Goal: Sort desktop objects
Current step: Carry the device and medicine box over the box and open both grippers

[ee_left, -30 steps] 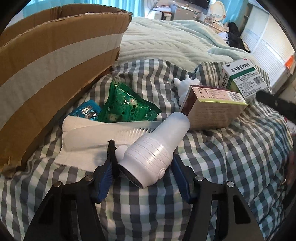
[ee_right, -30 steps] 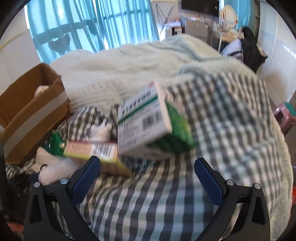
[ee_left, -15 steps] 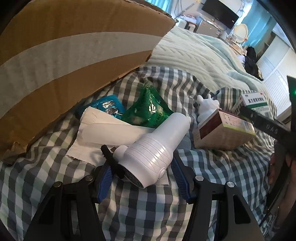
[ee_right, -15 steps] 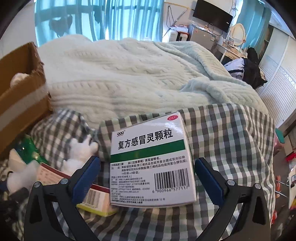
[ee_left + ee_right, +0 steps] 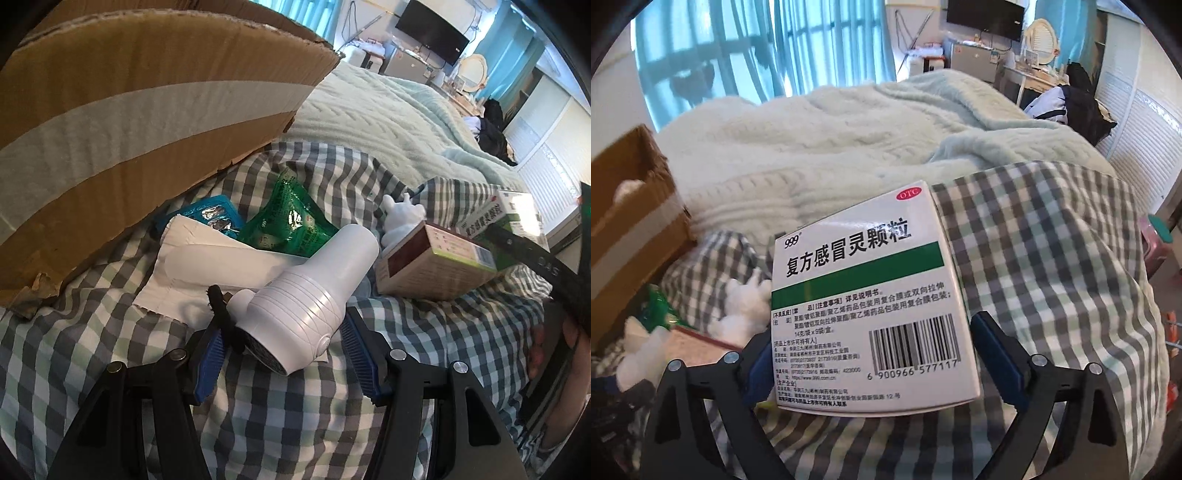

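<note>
A white plastic handheld device lies slanted between my left gripper's blue pads, which are shut on its ribbed body, just over the checked cloth. The white and green medicine box fills the right wrist view. My right gripper straddles it, its jaws closing, with both pads meeting the box's sides. From the left wrist view that same medicine box shows at the far right, partly behind a black finger of the right gripper.
A large open cardboard box stands at the left. Beside it on the checked cloth lie a blue blister pack, a green sachet, white tissue, a white figurine and a brown carton. A pale knitted blanket lies beyond.
My right gripper came down around the medicine box and its jaws narrowed onto the sides. The left gripper rolled and drifted toward the cardboard box, still holding the white device.
</note>
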Demonstrator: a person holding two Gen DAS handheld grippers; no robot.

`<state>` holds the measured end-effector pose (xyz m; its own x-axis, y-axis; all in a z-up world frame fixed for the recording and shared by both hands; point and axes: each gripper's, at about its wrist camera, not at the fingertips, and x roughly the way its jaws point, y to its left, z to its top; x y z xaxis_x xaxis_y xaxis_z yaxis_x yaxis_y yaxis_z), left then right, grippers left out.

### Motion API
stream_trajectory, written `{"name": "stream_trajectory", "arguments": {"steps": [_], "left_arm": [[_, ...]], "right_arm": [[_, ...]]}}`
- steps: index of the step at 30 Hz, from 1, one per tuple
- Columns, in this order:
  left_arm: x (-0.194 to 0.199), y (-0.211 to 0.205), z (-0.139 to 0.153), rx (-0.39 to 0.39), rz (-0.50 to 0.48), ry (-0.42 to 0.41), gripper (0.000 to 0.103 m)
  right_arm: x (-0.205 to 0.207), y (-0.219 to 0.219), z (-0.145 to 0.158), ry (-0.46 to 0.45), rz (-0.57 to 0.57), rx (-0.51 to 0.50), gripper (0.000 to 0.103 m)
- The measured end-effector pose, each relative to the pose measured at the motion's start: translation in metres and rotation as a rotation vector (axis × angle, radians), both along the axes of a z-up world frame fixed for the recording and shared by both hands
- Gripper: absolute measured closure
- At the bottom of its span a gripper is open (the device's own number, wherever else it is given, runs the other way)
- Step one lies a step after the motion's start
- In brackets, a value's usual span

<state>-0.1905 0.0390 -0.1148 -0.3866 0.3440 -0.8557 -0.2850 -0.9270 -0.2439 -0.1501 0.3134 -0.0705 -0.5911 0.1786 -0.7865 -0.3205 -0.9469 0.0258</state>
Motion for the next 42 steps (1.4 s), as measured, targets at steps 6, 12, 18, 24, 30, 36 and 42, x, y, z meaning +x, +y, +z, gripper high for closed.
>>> {"name": "stream_trajectory", "arguments": {"steps": [6, 12, 18, 24, 30, 36, 42], "left_arm": [[0.013, 0.002, 0.012, 0.014, -0.016, 0.022, 0.041], [0.031, 0.0, 0.034, 0.036, -0.026, 0.068, 0.041], [0.046, -0.004, 0.061, 0.062, -0.037, 0.128, 0.041], [0.048, -0.009, 0.088, 0.076, -0.027, 0.16, 0.041], [0.039, -0.02, 0.121, 0.121, 0.007, 0.213, 0.041], [0.009, -0.049, 0.153, 0.136, 0.105, 0.265, 0.041], [-0.034, -0.077, 0.16, 0.122, 0.192, 0.287, 0.041]], "right_arm": [[0.033, -0.016, 0.034, 0.08, 0.029, 0.029, 0.013], [0.061, -0.044, 0.059, 0.119, 0.105, 0.055, 0.013], [0.08, -0.071, 0.088, 0.176, 0.174, 0.053, 0.013], [0.089, -0.091, 0.121, 0.223, 0.248, -0.008, 0.013], [0.082, -0.117, 0.15, 0.259, 0.305, -0.002, 0.013], [0.054, -0.14, 0.17, 0.299, 0.336, -0.018, 0.013], [0.009, -0.17, 0.172, 0.322, 0.386, -0.045, 0.013]]}}
